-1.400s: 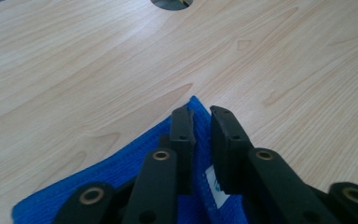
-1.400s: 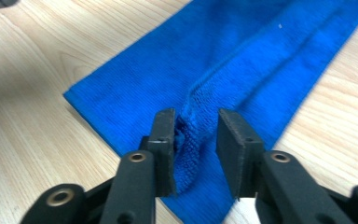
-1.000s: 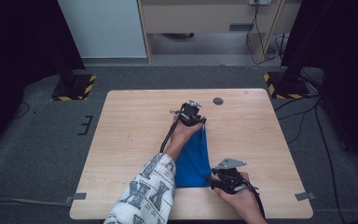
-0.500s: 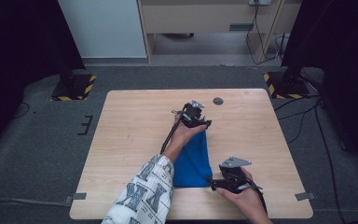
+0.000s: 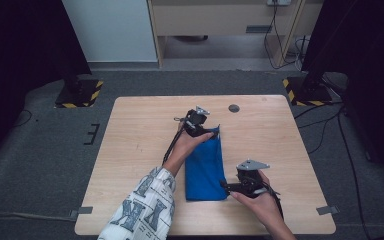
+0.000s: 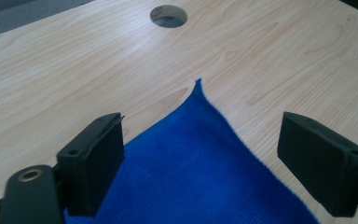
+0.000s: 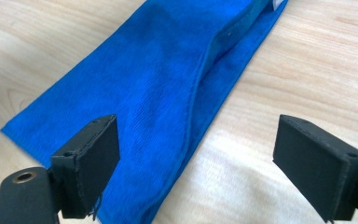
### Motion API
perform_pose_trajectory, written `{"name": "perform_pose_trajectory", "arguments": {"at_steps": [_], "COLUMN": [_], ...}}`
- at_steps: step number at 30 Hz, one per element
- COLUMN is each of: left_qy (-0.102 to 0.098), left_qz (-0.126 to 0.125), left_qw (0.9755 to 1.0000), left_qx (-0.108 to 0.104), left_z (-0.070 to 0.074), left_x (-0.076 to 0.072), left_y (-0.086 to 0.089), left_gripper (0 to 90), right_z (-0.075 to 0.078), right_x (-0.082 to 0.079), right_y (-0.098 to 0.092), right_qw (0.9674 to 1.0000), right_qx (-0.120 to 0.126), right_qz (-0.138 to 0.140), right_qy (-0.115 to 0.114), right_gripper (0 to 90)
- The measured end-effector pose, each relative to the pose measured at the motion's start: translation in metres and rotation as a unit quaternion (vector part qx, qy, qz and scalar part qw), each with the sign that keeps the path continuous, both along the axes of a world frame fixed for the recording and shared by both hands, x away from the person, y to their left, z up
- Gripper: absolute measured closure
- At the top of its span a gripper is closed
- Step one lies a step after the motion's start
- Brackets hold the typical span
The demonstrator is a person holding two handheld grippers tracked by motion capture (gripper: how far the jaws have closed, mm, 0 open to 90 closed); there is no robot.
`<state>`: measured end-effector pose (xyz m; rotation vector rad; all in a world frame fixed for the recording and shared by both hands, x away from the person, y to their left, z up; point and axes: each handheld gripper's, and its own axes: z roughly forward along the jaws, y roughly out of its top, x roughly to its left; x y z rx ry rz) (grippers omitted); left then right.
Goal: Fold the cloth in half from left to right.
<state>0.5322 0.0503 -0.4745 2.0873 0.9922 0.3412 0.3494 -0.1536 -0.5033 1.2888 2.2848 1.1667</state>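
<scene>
A folded blue cloth (image 5: 205,167) lies flat on the wooden table (image 5: 140,145), long side running away from the person. My left gripper (image 5: 205,131) hovers at its far end; its jaws have just been opening and stand open above the cloth's pointed corner (image 6: 198,86), gripping nothing. My right gripper (image 5: 226,186) sits at the cloth's near right corner. Its jaws have also just been opening and are open, with the cloth's folded edge (image 7: 186,126) lying loose between them, untouched by the pads.
A round cable hole (image 5: 234,108) lies in the table beyond the cloth, also seen in the left gripper view (image 6: 168,15). Dark stands with yellow-black striped feet (image 5: 77,94) flank the table's far corners. A cabinet (image 5: 220,25) stands behind.
Both grippers opened and let go of the cloth, which now lies flat. The left gripper drew slightly up and away from the far corner; the right hand stayed nearly in place.
</scene>
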Motion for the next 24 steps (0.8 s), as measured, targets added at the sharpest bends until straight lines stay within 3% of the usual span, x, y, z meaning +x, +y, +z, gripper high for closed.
{"name": "perform_pose_trajectory", "arguments": {"at_steps": [8, 13, 20, 24], "left_qy": [-0.006, -0.005, -0.011, -0.004], "left_qz": [0.012, 0.016, 0.022, 0.031], "left_qw": [0.9999, 0.9999, 0.9997, 0.9995], "left_qx": [0.002, 0.001, 0.008, 0.004], "left_z": [0.003, 0.006, 0.006, 0.004], "left_x": [-0.01, -0.019, -0.03, -0.032], "left_y": [0.024, 0.04, 0.06, 0.072], "left_gripper": [9.7, 9.2, 8.8, 8.8], "right_z": [0.0, 0.003, 0.006, 0.009], "right_x": [0.02, 0.032, 0.048, 0.056], "right_y": [0.004, 0.007, 0.012, 0.014], "right_qw": [1.0, 0.9999, 0.9998, 0.9998], "right_qx": [-0.003, 0.0, -0.003, -0.001], "right_qz": [0.001, 0.007, 0.007, 0.001], "right_qy": [0.0, -0.012, -0.017, -0.022], "right_gripper": [12.6, 12.0, 16.5, 19.1]}}
